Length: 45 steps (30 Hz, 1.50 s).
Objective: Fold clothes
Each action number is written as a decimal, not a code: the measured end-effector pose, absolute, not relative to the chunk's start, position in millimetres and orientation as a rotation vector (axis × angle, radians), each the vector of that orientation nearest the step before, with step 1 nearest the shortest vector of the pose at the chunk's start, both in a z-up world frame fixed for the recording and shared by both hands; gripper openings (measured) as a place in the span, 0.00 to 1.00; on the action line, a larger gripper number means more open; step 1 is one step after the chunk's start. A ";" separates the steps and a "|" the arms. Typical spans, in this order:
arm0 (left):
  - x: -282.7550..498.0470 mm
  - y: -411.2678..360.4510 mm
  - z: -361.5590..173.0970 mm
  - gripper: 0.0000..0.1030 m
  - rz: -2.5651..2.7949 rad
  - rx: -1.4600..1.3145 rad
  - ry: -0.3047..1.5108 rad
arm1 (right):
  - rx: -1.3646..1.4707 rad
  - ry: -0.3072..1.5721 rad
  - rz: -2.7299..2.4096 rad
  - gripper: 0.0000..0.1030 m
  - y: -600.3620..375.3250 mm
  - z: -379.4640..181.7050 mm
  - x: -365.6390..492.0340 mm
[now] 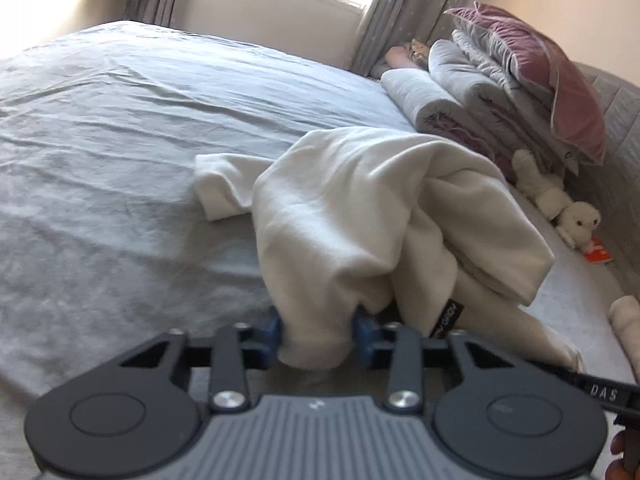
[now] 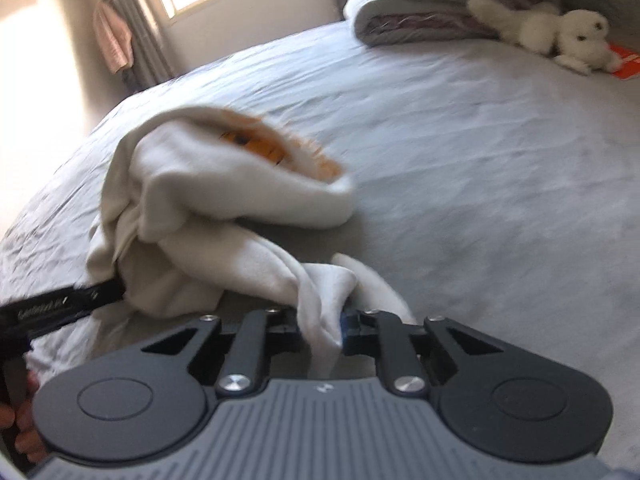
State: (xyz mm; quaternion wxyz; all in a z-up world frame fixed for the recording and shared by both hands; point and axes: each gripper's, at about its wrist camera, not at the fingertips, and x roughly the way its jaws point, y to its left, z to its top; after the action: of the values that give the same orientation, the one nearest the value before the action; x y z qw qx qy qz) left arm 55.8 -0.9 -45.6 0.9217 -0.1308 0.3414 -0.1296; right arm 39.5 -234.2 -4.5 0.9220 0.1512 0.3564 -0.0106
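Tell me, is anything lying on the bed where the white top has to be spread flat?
Nothing visible. Both grippers already pinch the white top, and the grey sheet beside it looks bare. The stuffed toy and folded bedding sit off by the headboard.

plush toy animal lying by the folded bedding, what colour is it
White plush toy animal with dark eyes, clearest in the right wrist view.

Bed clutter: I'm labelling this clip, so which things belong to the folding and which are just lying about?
In the job:
cream garment
left gripper, shut on it
right gripper, shut on it

Lying about:
stuffed toy
pink pillow
folded bedding
orange item
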 end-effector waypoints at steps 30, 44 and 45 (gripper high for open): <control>0.5 25.7 4.8 0.09 -0.449 -0.365 0.396 | 0.371 0.591 0.060 0.42 -240.2 35.7 27.1; -15.5 42.5 17.4 0.09 -0.455 -0.431 0.305 | 0.335 0.575 0.138 0.46 -204.4 43.0 34.8; -16.9 43.8 18.6 0.09 -0.459 -0.434 0.300 | 0.331 0.576 0.135 0.46 -204.4 42.8 34.6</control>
State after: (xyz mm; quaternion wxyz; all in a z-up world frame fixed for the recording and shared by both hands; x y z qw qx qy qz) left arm -16.9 43.8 18.6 0.9394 -0.2128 0.1471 -0.2249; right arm 34.6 -204.4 42.8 0.9430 0.1624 0.2827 0.0662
